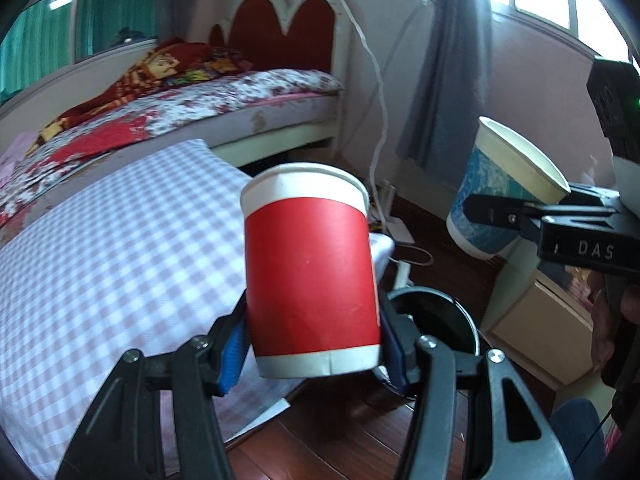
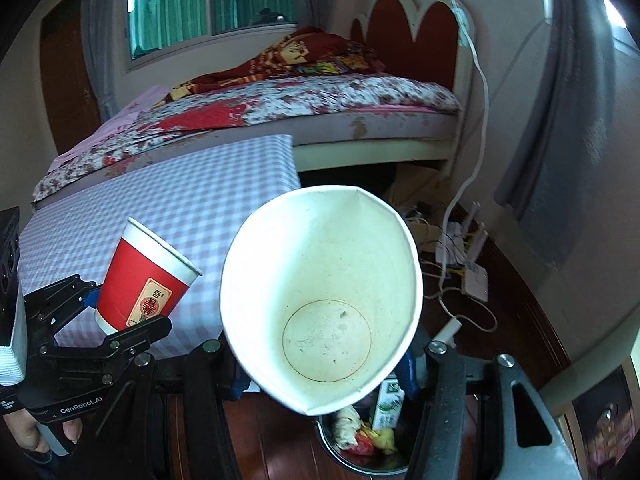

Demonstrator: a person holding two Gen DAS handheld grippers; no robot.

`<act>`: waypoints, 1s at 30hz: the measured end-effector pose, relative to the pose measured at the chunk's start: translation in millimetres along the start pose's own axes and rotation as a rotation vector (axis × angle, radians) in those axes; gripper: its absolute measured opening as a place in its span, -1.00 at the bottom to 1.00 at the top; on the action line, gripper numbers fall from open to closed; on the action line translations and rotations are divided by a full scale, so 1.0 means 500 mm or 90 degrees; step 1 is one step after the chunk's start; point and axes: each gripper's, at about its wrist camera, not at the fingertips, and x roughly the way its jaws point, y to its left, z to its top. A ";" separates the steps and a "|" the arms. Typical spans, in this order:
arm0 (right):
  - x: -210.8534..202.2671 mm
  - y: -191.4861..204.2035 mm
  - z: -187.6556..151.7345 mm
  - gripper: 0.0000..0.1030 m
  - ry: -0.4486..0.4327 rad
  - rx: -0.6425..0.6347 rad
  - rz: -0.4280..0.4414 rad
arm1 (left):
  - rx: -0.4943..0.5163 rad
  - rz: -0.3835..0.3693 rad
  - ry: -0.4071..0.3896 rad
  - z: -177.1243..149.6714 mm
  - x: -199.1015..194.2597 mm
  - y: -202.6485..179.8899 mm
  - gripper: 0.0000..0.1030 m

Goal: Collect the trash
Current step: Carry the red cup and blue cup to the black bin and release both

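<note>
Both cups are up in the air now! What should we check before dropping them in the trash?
1. Left tongs squeezing the red paper cup: ok.
2. Right tongs squeezing the blue-and-white paper cup, its rim bent by the squeeze: ok.
3. Blue-and-white cup has no liquid inside, only stains: ok.
4. Red cup has no liquid inside: cannot tell, its inside is hidden.
5. Trash bin sits below the blue-and-white cup: ok.
6. Bin has room left above the carton and wrappers: cannot tell.
</note>
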 end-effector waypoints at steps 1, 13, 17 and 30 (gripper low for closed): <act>-0.002 -0.010 -0.007 0.11 0.004 0.004 -0.007 | 0.006 -0.009 0.004 -0.001 0.007 -0.011 0.12; -0.007 -0.123 -0.099 0.12 0.042 0.051 -0.046 | 0.049 -0.080 0.047 -0.022 0.082 -0.114 0.12; 0.007 -0.167 -0.139 0.12 0.063 0.074 -0.051 | 0.060 -0.104 0.068 -0.034 0.110 -0.147 0.11; 0.069 -0.238 -0.223 0.13 0.120 0.078 -0.029 | 0.069 -0.129 0.132 -0.063 0.201 -0.200 0.12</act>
